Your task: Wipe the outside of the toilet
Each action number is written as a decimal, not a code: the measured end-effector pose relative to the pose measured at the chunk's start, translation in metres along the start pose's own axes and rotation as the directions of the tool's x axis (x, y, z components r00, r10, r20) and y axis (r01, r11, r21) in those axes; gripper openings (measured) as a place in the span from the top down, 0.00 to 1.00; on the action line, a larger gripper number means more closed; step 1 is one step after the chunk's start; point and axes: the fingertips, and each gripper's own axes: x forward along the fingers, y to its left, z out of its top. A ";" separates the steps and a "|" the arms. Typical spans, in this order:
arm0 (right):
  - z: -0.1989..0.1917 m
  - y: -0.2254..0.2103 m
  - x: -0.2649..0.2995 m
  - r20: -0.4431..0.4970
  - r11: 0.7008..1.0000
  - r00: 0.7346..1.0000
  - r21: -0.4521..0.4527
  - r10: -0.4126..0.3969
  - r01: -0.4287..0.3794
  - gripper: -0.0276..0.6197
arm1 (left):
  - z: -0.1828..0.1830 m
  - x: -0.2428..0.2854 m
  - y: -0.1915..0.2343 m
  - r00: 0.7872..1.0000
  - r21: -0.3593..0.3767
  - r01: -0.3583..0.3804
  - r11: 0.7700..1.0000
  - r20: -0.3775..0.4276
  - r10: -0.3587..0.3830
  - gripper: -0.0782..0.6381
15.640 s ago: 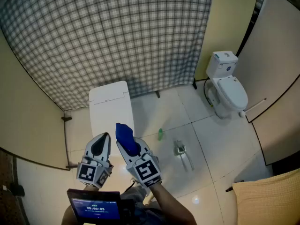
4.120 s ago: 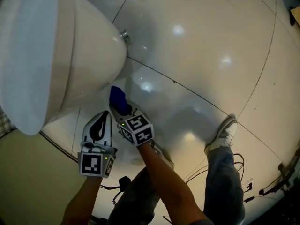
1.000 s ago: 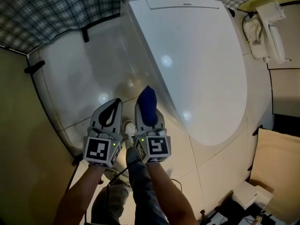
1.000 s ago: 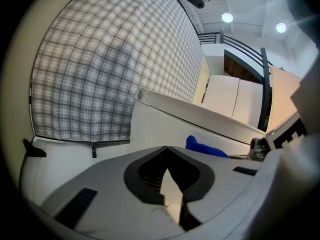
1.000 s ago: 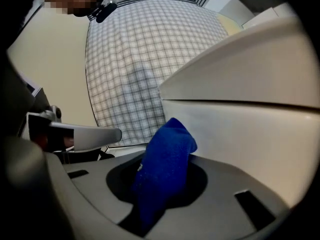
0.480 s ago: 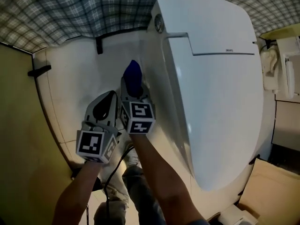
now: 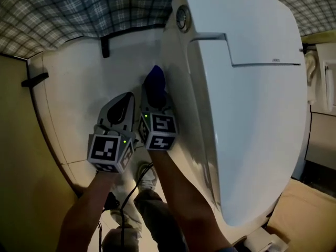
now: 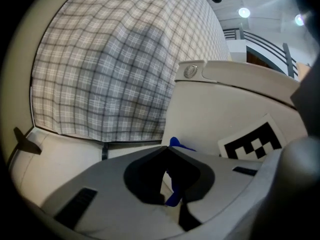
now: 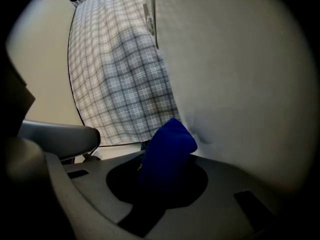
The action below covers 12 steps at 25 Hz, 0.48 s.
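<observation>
Against toilet (image 7: pixel 247 88) side: my right gripper (image 7: pixel 156 102), jaws clamped on blue cloth (image 7: pixel 155 81), cloth touching the wall. Beside it: my left gripper (image 7: pixel 126 96), jaws together, empty.

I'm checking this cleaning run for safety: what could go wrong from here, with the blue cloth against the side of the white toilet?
The folded blue cloth only just clears the right gripper's tips, so hard plastic might scrape the glossy white toilet. The shut, empty left gripper sits close beside the right one, so they could knock together. A dark cable hangs near the person's shoe and might snag.
</observation>
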 end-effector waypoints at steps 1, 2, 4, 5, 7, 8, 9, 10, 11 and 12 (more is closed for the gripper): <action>-0.005 -0.001 -0.012 0.000 1.000 1.000 0.003 -0.003 0.003 0.85 | -0.005 -0.004 -0.011 1.000 -0.004 0.015 1.000 -0.013 -0.015 0.88; -0.011 -0.002 -0.027 -0.002 1.000 1.000 0.006 -0.006 0.006 0.85 | -0.011 -0.009 -0.022 0.999 -0.008 0.032 0.999 -0.025 -0.032 0.88; -0.029 -0.007 -0.061 -0.012 1.000 1.000 0.005 -0.024 0.025 0.85 | -0.024 -0.023 -0.044 0.997 -0.010 0.062 0.998 -0.039 -0.063 0.88; -0.040 -0.011 -0.078 -0.017 0.999 0.999 0.003 -0.040 0.040 0.85 | -0.032 -0.032 -0.054 0.996 -0.003 0.076 0.997 -0.043 -0.076 0.88; -0.059 -0.019 -0.115 -0.020 0.997 0.997 0.002 -0.076 0.076 0.85 | -0.049 -0.052 -0.071 0.993 0.008 0.103 0.995 -0.056 -0.103 0.88; -0.068 -0.021 -0.133 -0.021 0.996 0.995 0.002 -0.094 0.094 0.85 | -0.054 -0.062 -0.082 0.991 -0.001 0.117 0.993 -0.069 -0.117 0.88; -0.076 -0.023 -0.151 -0.024 0.994 0.993 0.004 -0.111 0.111 0.85 | -0.059 -0.073 -0.092 0.988 -0.016 0.130 0.991 -0.081 -0.130 0.88; -0.085 -0.025 -0.168 -0.031 0.992 0.991 0.008 -0.126 0.127 0.85 | -0.064 -0.083 -0.102 0.986 -0.030 0.140 0.990 -0.092 -0.143 0.88; -0.095 -0.026 -0.184 -0.042 0.990 0.989 0.015 -0.141 0.142 0.85 | -0.071 -0.094 -0.111 0.983 -0.038 0.150 0.988 -0.101 -0.153 0.88; -0.104 -0.027 -0.199 -0.054 0.987 0.986 0.021 -0.156 0.157 0.85 | -0.079 -0.103 -0.118 0.980 -0.041 0.159 0.986 -0.111 -0.162 0.88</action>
